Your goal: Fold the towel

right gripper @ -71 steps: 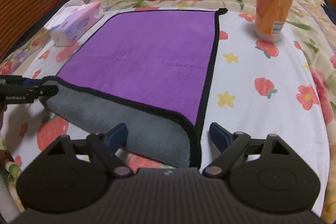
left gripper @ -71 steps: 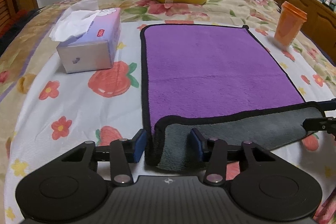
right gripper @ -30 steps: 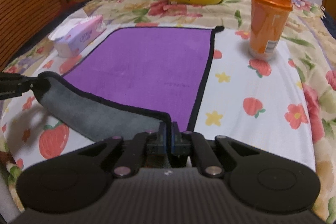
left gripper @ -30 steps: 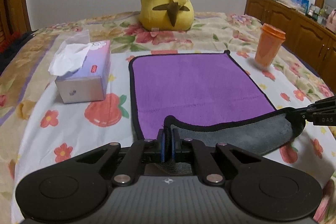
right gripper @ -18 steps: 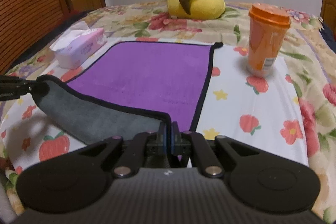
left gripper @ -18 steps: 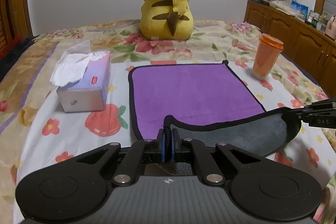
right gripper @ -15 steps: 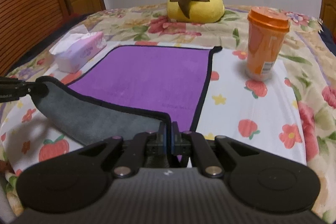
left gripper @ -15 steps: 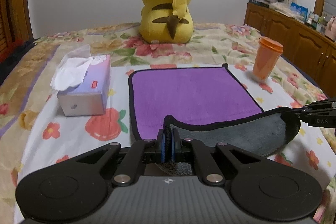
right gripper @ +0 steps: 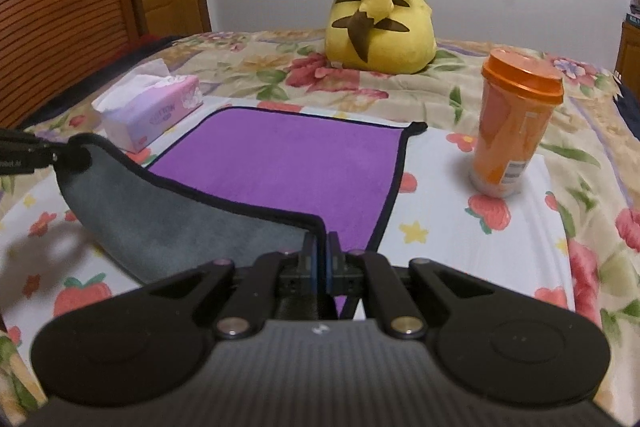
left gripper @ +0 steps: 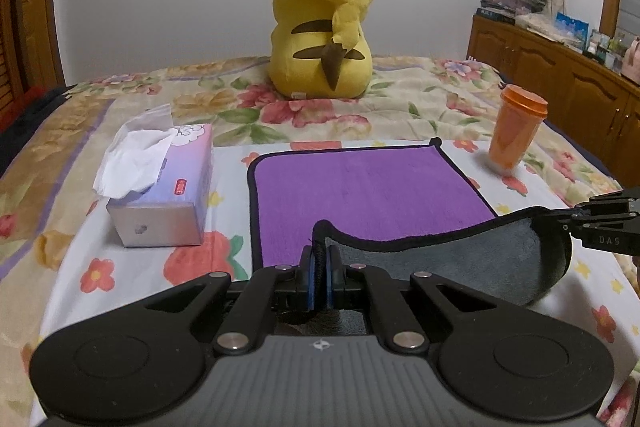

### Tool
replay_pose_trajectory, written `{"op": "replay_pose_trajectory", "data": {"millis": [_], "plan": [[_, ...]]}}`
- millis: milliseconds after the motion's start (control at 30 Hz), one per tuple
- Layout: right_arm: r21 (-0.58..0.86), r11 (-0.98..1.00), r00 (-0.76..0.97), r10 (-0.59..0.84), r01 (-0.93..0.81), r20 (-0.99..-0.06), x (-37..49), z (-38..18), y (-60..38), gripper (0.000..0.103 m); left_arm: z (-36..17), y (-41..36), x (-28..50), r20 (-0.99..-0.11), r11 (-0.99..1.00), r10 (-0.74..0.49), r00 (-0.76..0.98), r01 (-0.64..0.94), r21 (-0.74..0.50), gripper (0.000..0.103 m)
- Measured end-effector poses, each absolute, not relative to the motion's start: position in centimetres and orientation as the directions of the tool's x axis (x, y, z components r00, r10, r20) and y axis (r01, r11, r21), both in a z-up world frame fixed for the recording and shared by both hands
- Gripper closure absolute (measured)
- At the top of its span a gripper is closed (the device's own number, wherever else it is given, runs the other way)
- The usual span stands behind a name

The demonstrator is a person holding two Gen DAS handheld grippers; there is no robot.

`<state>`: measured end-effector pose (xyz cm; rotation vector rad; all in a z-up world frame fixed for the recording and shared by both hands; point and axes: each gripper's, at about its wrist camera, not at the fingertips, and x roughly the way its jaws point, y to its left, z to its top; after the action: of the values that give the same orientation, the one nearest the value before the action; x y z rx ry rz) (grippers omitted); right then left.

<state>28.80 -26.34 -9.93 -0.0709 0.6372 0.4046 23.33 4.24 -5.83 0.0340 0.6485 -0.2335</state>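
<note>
Towel (left gripper: 368,187) corners pinched in both tongs (left gripper: 319,269)

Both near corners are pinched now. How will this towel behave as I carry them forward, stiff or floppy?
Probably floppy: the towel sags in a curve between the left gripper and the right gripper. It looks plush, so the pinch should hold. The far half lies flat on the bed and will likely drag.

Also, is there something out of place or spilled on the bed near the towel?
Nothing spilled. The orange cup stands upright with its lid on, and the tissue box lies apart from the towel. Only the towel's near edge is raised, pinched by both grippers.
</note>
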Motion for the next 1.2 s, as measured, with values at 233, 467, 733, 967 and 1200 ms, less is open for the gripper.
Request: {"op": "replay_pose_trajectory", "data": {"millis": [233, 467, 733, 967, 1200], "plan": [[0.051, 0.917, 0.731, 0.349, -0.397, -0.587, 29.3, -10.0, -26.3, 0.098, -6.0, 4.2, 23.9, -0.603, 0.972, -0.205, 0.771, 0.231, -0.035, 0.095], [0.046, 0.917, 0.756, 0.353, -0.395, -0.551, 29.6, -9.5, -26.7, 0.098, -5.6, 4.0, 24.5, -0.594, 0.969, -0.217, 0.775, 0.244, -0.036, 0.095], [0.039, 0.918, 0.783, 0.359, -0.396, -0.508, 29.9, -8.8, -26.9, 0.099, -4.5, 3.5, 25.0, -0.559, 0.967, -0.222, 0.799, 0.254, -0.021, 0.095], [0.020, 0.917, 0.799, 0.358, -0.398, -0.483, 30.3, -8.4, -26.7, 0.099, -4.0, 3.5, 25.6, -0.535, 0.966, -0.231, 0.813, 0.257, -0.026, 0.095], [-0.027, 0.909, 0.807, 0.355, -0.416, -0.473, 31.4, -8.1, -26.0, 0.099, -3.8, 3.3, 26.9, -0.523, 0.964, -0.235, 0.819, 0.266, -0.016, 0.095]]}}
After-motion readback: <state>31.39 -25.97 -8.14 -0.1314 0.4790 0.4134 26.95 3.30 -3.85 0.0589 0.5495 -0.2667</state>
